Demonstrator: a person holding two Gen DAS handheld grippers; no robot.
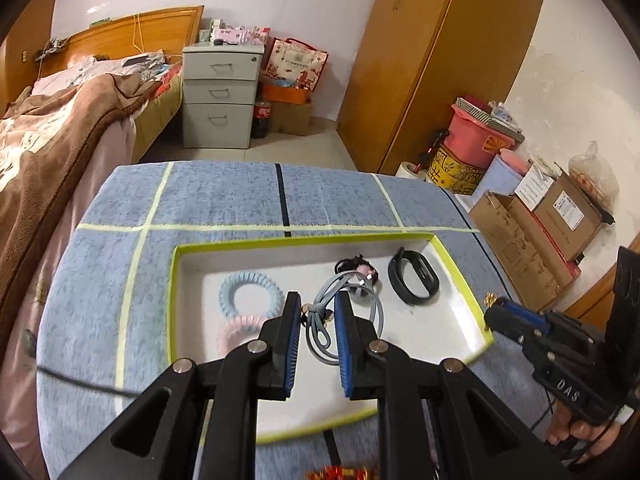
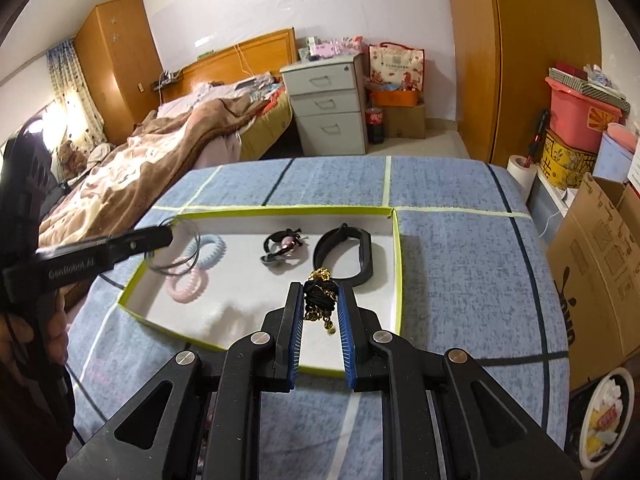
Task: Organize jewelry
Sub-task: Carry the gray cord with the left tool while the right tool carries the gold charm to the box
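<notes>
tray (image 1: 460, 276) holds hair ties (coiled) (image 1: 250, 294), black band (image 1: 414, 276); left gripper (image 1: 318, 300) grips grey cord (image 1: 344, 320); right gripper (image 2: 320, 294) grips beaded bracelet (image 2: 320, 292)

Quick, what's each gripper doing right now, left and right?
Left gripper: shut on the grey cord loop.
Right gripper: shut on the black and gold bracelet.

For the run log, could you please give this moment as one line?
left gripper: holds grey cord | right gripper: holds black-gold bracelet | both over tray

Red-gold trinket (image 1: 340, 472) cut off by bottom edge.
</notes>
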